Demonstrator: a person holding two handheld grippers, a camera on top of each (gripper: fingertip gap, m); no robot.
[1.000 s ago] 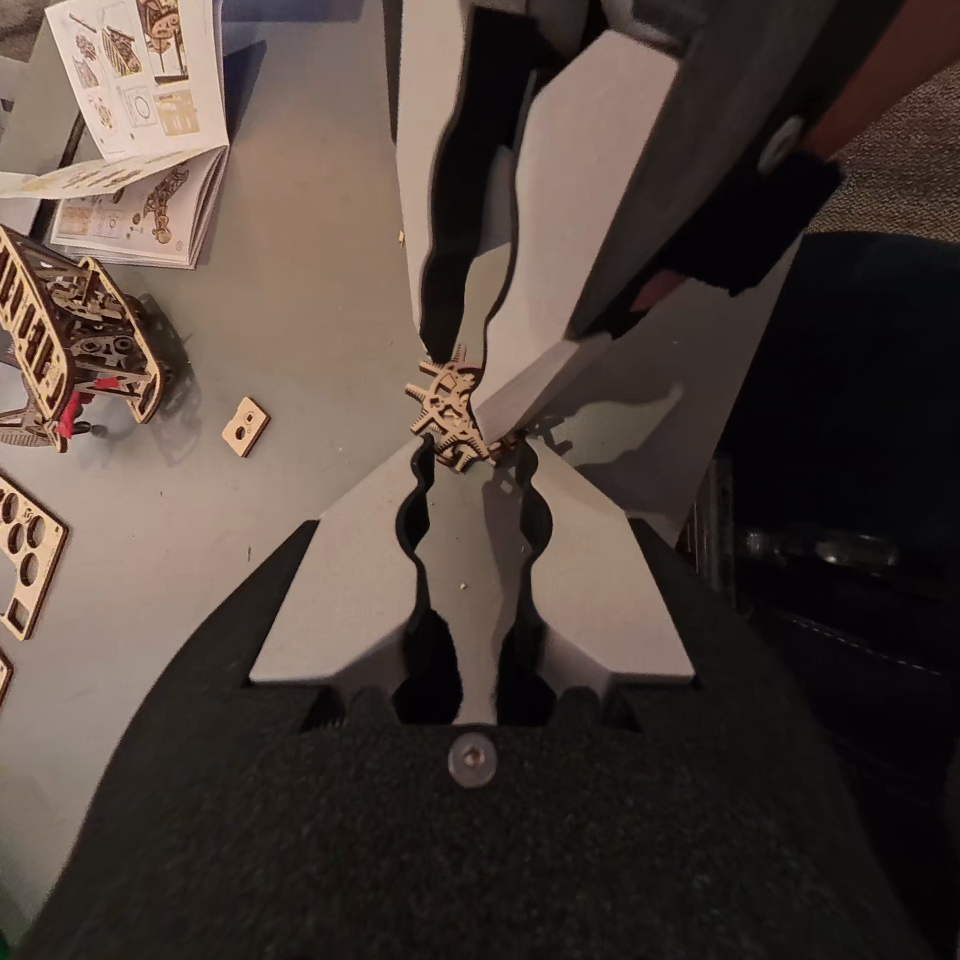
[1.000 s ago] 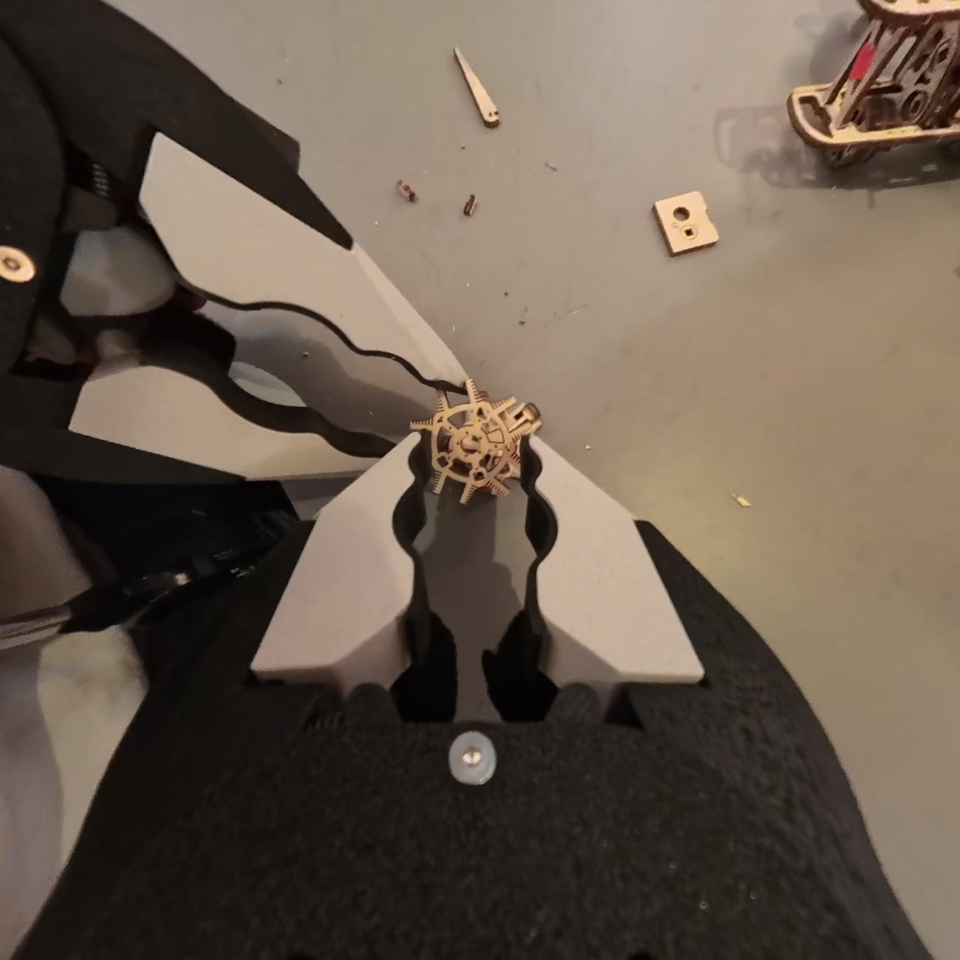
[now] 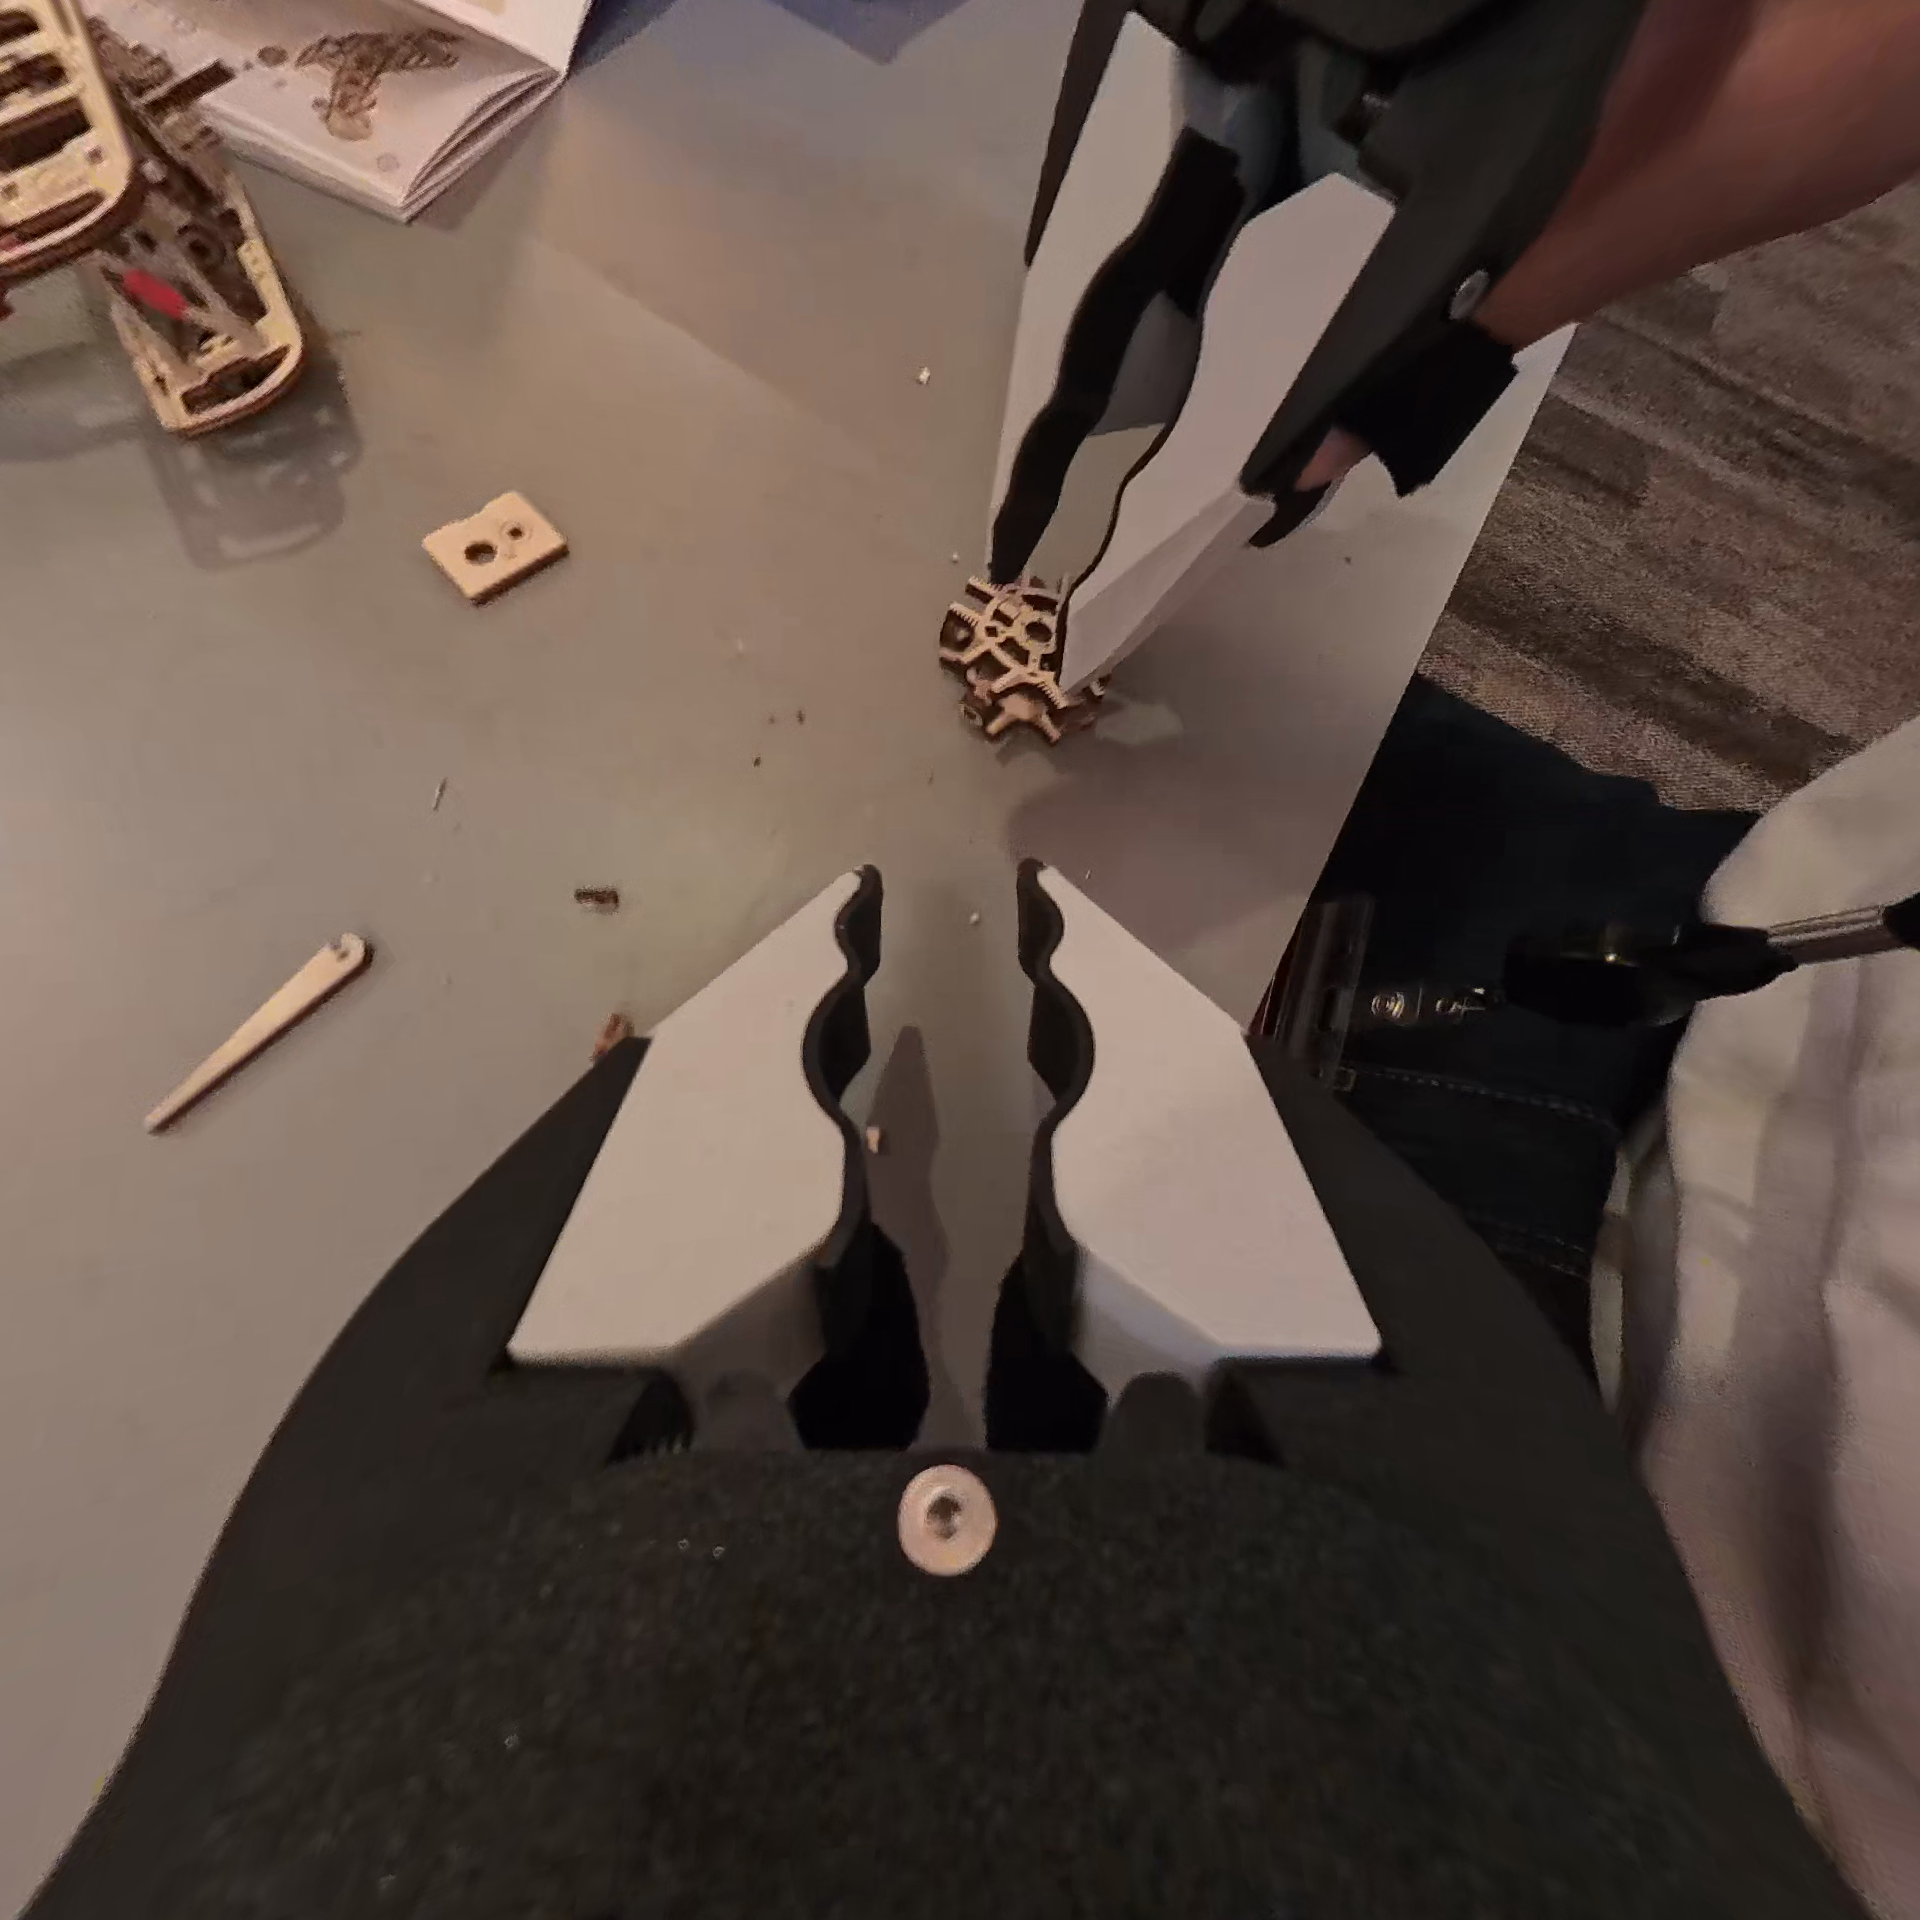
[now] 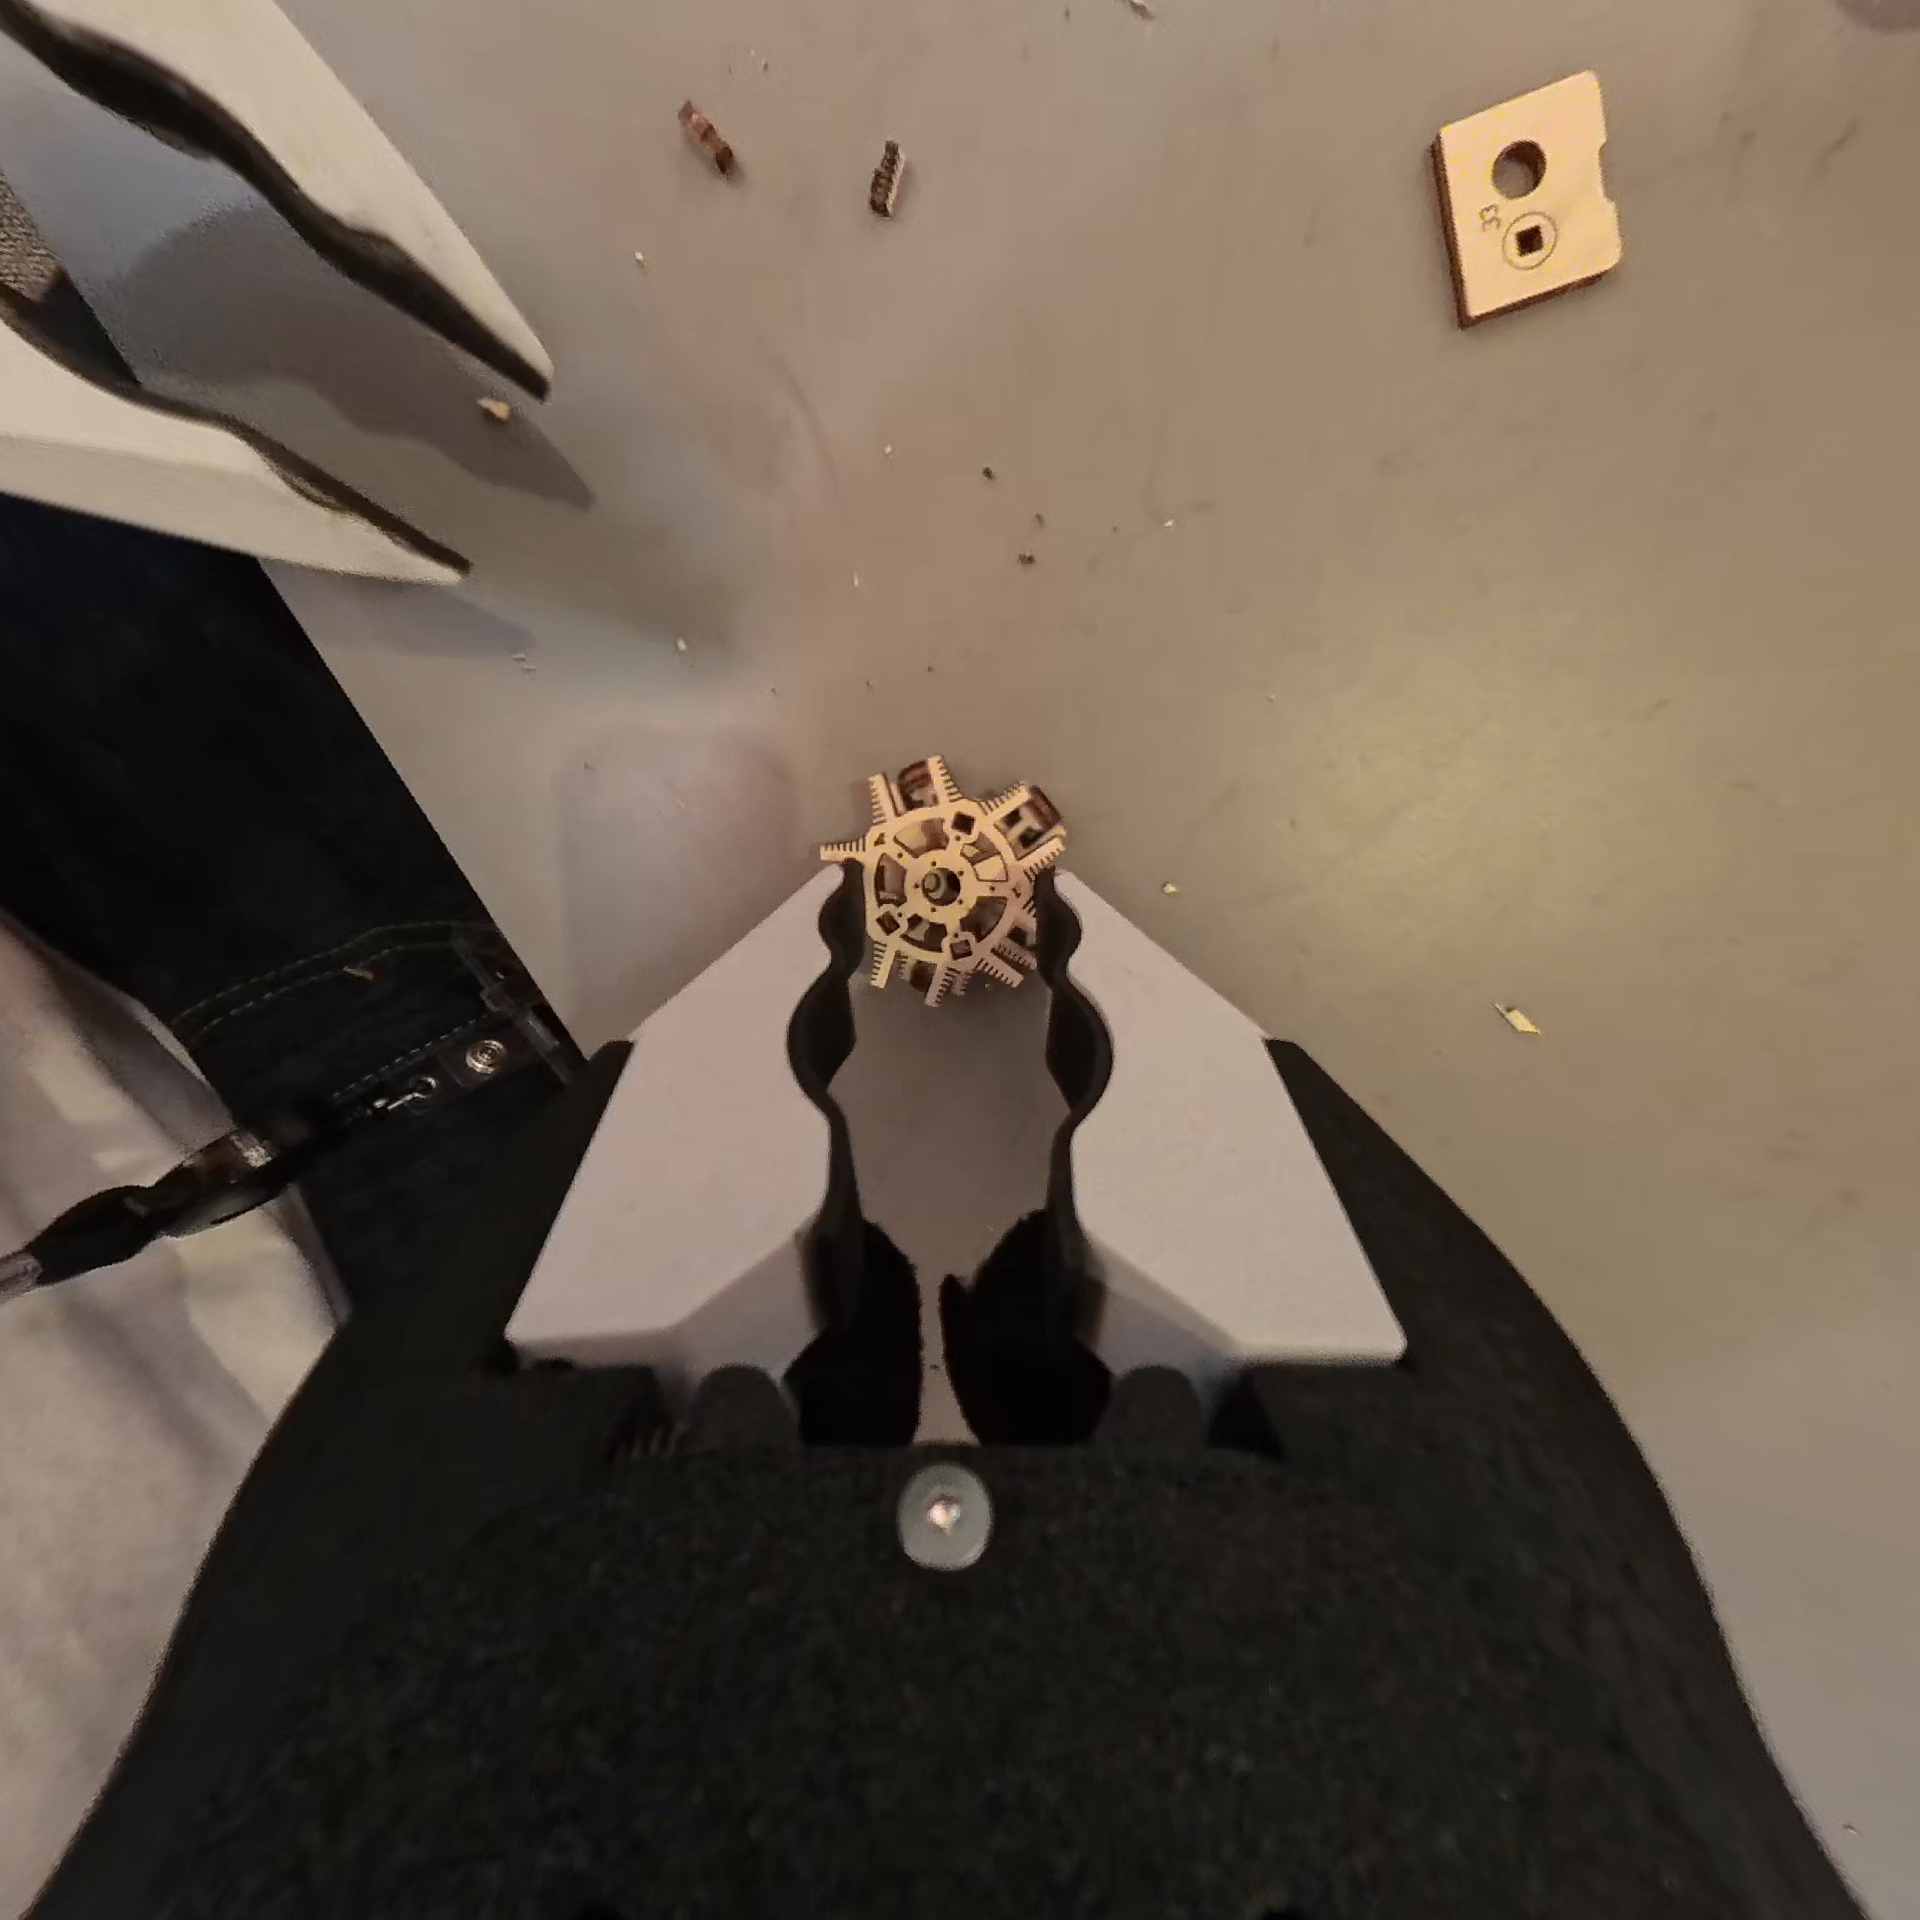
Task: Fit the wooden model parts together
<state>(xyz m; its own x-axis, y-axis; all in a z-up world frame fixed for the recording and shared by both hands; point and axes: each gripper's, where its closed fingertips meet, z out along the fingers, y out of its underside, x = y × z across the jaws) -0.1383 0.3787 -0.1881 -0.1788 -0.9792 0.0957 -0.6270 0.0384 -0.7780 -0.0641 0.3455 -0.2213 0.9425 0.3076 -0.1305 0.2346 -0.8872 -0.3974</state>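
Note:
A small wooden gear assembly (image 4: 951, 894), a round spoked hub with toothed arms, is held between the tips of my right gripper (image 4: 945, 904), which is shut on it just above the grey table (image 4: 1351, 675). In the left wrist view the same assembly (image 3: 1008, 665) hangs at the right gripper's (image 3: 1039, 613) tips, low over the table near its right edge. My left gripper (image 3: 945, 883) is open and empty, its jaws a small gap apart, a short way in front of the assembly. It also shows blurred in the right wrist view (image 4: 260, 343).
A square wooden plate with two holes (image 3: 496, 545) (image 4: 1525, 213) lies flat. A pointed wooden stick (image 3: 260, 1029) lies left. A partly built wooden model (image 3: 135, 229) and a booklet (image 3: 416, 104) sit far left. Small wooden bits (image 4: 707, 135) and splinters are scattered about. A person's lap is beyond the table edge (image 3: 1382, 727).
My left gripper has let go of the gear assembly and pulled back from it. My right gripper has kept the assembly and moved lower, closer to the table.

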